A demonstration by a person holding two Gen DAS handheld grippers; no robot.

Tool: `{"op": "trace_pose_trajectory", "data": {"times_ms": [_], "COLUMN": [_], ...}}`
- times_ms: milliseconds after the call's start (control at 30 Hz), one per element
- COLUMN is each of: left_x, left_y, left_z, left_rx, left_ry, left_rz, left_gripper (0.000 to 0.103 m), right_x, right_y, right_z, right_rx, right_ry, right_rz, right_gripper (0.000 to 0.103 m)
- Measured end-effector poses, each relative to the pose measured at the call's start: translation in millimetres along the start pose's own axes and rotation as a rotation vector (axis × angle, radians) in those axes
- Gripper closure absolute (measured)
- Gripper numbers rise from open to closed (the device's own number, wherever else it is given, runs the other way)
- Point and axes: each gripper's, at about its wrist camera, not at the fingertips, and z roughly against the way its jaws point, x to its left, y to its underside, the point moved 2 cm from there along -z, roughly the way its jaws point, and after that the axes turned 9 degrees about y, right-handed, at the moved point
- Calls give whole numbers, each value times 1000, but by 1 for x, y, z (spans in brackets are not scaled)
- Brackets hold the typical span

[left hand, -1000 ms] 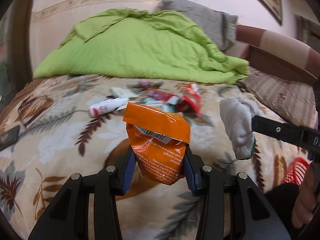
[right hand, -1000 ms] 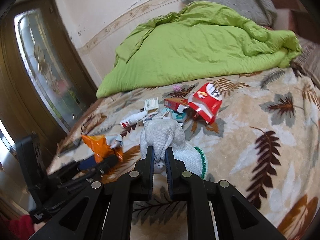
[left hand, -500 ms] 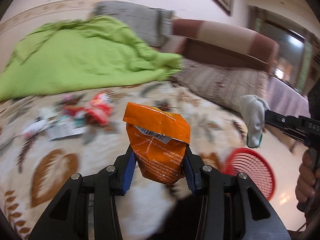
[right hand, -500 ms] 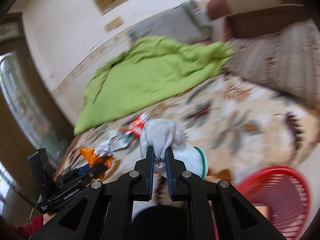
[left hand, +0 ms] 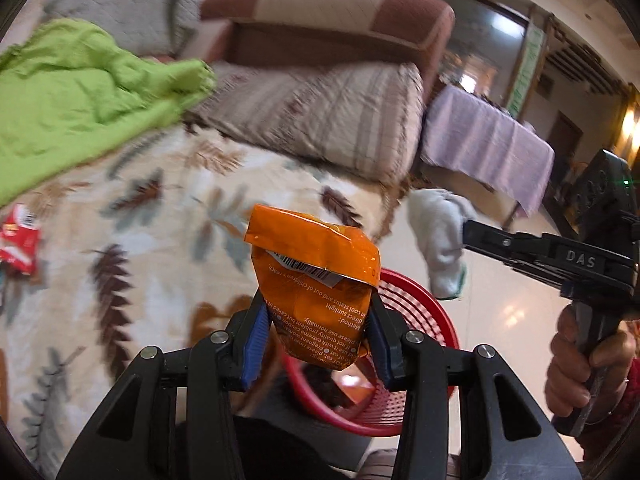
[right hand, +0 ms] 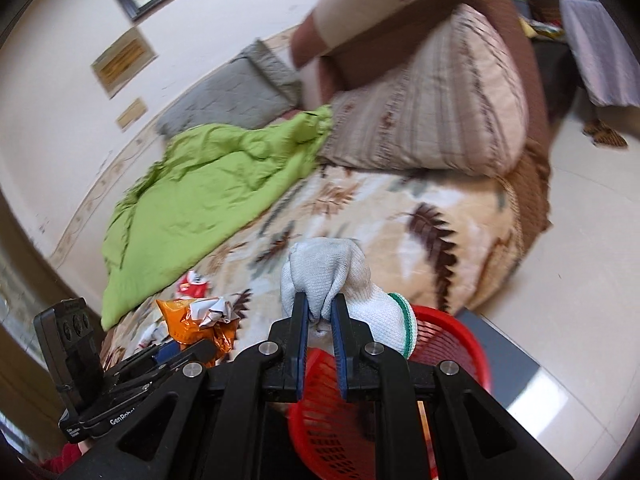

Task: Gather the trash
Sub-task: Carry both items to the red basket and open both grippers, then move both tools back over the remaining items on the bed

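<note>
My left gripper [left hand: 316,320] is shut on an orange snack packet [left hand: 316,276] and holds it over the near rim of a red mesh basket [left hand: 424,320] on the floor. My right gripper [right hand: 320,312] is shut on a white knit glove with a green cuff [right hand: 340,276], held above the same basket [right hand: 452,340]. The glove [left hand: 436,248] and right gripper also show in the left wrist view, past the basket's far side. The orange packet [right hand: 192,324] shows at the left of the right wrist view.
The bed with a leaf-print blanket [left hand: 152,240] lies to the left, with a red wrapper [left hand: 18,240] on it, a green quilt [left hand: 72,92] and pillows behind. A purple-covered table [left hand: 488,148] stands beyond on the shiny tiled floor [right hand: 580,240].
Both grippers swung right, away from the trash pile on the bed, to above the red basket on the floor. Each still holds its item.
</note>
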Motion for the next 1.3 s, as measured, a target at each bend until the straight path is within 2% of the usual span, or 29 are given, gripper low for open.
{"op": "trace_pose_trajectory", "data": {"times_ms": [100,167,233,267,300,600,833,1000,1200,1300], "left_x": [-3,-3,-4,-5,-5,14,50,88,152,189], "left_y": [1,1,1,2,2,8,12,20,41,54], "left_z": [-21,-28,-29,-29,-28,-4,47,87,142,173], "left_rx": [49,69,64,61,60,22,-60,-115,-194,-244], "left_ry": [20,41,39,41,46,0,-95,-180,-293,-383], "left_rz": [9,15,19,21,23,58,93,141,261,320], "left_gripper": [57,42,37,36,36,36,36,35,35,34], "right_x": [-23,-36,-45,-49,-51,-30,22,79,157,197], "right_y": [7,12,14,15,15,8,14,20,36,46], "right_z": [-8,-15,-20,-21,-20,-19,-39,-63,-99,-119], "right_rx": [29,55,79,84,82,60,89,129,181,215], "right_ry": [14,15,25,35,42,20,-24,-90,-190,-239], "right_rz": [-45,-86,-105,-110,-111,-60,51,170,293,335], "right_gripper": [88,85,68,53,49,49,48,48,47,47]}}
